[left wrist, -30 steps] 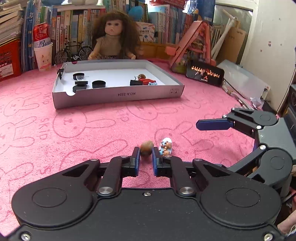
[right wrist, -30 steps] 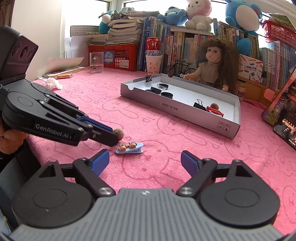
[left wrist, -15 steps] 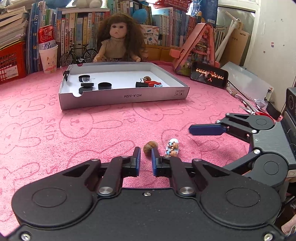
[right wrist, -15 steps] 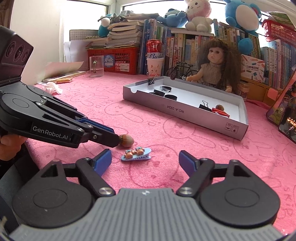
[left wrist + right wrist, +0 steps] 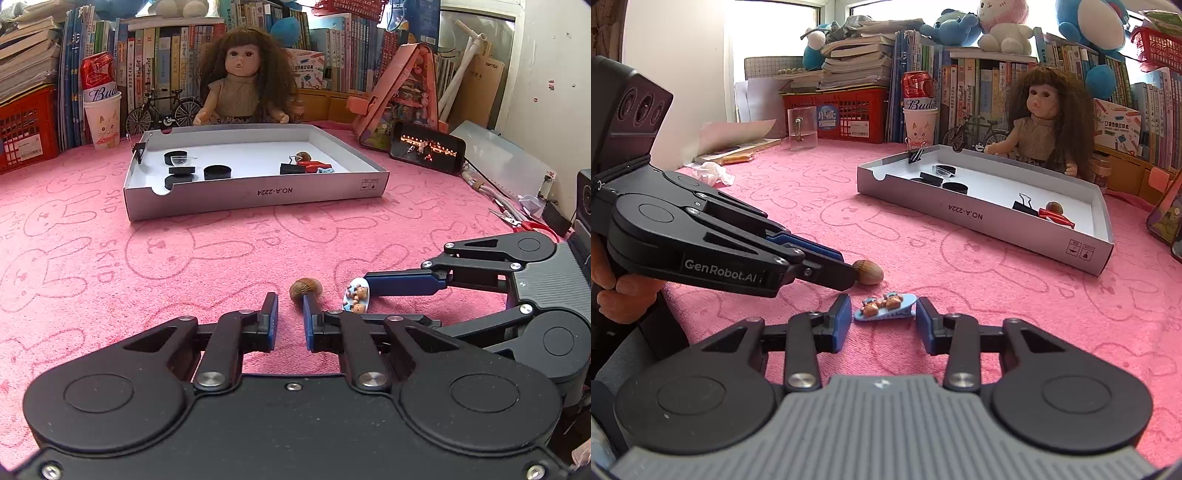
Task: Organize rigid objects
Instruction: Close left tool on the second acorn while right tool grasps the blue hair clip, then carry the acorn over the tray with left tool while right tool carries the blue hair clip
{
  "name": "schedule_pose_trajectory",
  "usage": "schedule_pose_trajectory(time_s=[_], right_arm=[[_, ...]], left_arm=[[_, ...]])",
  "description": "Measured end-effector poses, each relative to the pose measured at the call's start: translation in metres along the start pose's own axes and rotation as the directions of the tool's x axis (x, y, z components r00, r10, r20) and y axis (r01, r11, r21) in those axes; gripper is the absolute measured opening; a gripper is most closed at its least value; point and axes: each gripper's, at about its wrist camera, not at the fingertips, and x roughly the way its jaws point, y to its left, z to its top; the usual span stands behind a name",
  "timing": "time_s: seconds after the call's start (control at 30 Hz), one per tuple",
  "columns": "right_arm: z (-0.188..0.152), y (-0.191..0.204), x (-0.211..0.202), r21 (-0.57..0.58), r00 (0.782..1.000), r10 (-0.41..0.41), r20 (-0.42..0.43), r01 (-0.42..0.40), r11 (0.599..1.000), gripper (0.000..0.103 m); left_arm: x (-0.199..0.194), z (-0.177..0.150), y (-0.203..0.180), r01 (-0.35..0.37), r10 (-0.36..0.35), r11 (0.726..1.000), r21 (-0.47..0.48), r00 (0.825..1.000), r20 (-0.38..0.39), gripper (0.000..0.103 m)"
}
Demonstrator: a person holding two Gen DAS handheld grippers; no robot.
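Observation:
A brown nut (image 5: 304, 288) lies on the pink cloth right at the tips of my left gripper (image 5: 290, 299), which is shut with nothing between its fingers. In the right wrist view the left gripper (image 5: 849, 275) touches the nut (image 5: 870, 272) from the left. A blue hair clip with two small bears (image 5: 884, 308) lies flat between the fingertips of my right gripper (image 5: 882, 299). Its jaws are closing, and the pads stand just off the clip's two ends. The left wrist view shows the clip (image 5: 356, 295) beside a blue right finger (image 5: 406, 284).
A grey cardboard box (image 5: 255, 192) farther back holds black round lids, binder clips, a nut and a red item. Behind it sit a doll (image 5: 243, 85), a toy bicycle, a cup with a can, and books. A phone (image 5: 426, 151) and scissors lie at the right.
The right gripper's jaws have narrowed from wide apart to just outside the hair clip's ends, and it has edged forward over the clip. The left gripper stays by the nut.

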Motion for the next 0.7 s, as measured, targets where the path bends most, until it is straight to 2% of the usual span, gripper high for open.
schedule_pose_trajectory(time_s=[0.3,0.47,0.7], right_arm=[[0.001,-0.006,-0.003,0.037,0.996,-0.081,0.024,0.080,0.996,0.039],[-0.002,-0.014,-0.007,0.085,0.988,-0.148,0.034,0.145,0.986,0.039],[-0.007,-0.022,-0.011,0.153,0.978,-0.208,0.032,0.201,0.967,0.039]], left_arm=[[0.000,-0.001,-0.005,-0.003,0.004,1.000,-0.021,1.000,0.017,0.013],[0.005,-0.001,-0.016,-0.040,0.041,0.999,-0.020,0.998,0.038,0.025],[0.015,-0.004,-0.031,-0.091,0.092,0.996,-0.010,0.994,0.062,0.029]])
